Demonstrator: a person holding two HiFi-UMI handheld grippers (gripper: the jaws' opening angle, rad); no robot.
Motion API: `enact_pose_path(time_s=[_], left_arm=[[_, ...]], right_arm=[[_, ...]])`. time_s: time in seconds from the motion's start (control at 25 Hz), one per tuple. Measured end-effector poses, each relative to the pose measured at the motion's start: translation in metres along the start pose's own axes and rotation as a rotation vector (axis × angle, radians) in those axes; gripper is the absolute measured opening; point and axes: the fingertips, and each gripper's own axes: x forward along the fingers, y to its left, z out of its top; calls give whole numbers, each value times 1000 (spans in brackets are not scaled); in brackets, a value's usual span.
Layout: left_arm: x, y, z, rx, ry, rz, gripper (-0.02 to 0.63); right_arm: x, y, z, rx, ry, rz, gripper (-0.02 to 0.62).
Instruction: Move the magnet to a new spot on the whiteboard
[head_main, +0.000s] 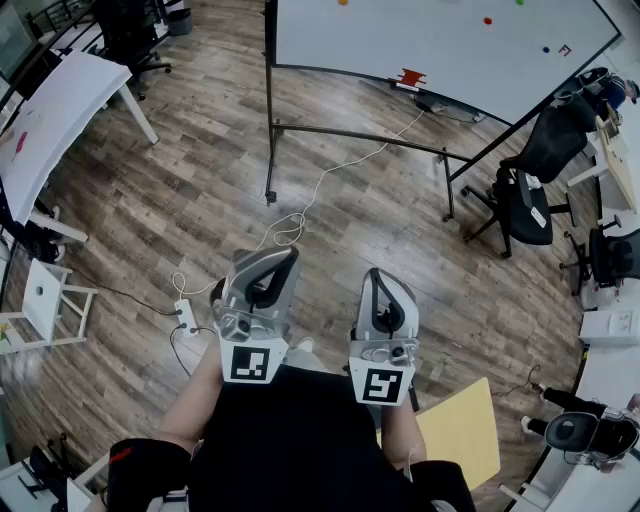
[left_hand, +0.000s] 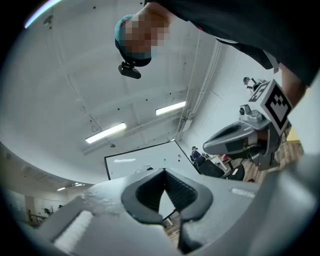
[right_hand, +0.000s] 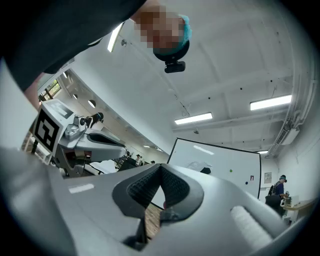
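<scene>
The whiteboard (head_main: 440, 45) stands on a wheeled frame across the wooden floor, well ahead of me. On it sit small round magnets: a red magnet (head_main: 488, 20), a blue magnet (head_main: 546, 48), and an orange and a green one at the top edge. I hold both grippers close to my body, pointing toward the board and far short of it. The left gripper (head_main: 268, 258) is shut with nothing in it; its pads (left_hand: 172, 187) meet. The right gripper (head_main: 386, 278) also looks shut and empty. The whiteboard (right_hand: 220, 167) shows beyond the right jaws, with the green magnet (right_hand: 231, 170).
A red item (head_main: 411, 77) rests on the board's tray. Black office chairs (head_main: 525, 190) stand at the right, a white table (head_main: 60, 110) at the left. A power strip (head_main: 185, 316) with a white cable lies on the floor ahead. A yellow panel (head_main: 460, 430) is beside my right arm.
</scene>
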Motion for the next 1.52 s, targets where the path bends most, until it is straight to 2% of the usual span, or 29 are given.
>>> enact_pose_path(time_s=[0.44,1.08,1.52], left_arm=[[-13,30,-14,-10,-7,0,0],[-63,88,-28,-10,-56,7,0],[-55,88,-37,-9,-63,-29,0]], right_arm=[[21,28,6,-12,13,0,0],[45,103,32,-27,-25,-13,2],[50,94,21,-35,0,-59,2]])
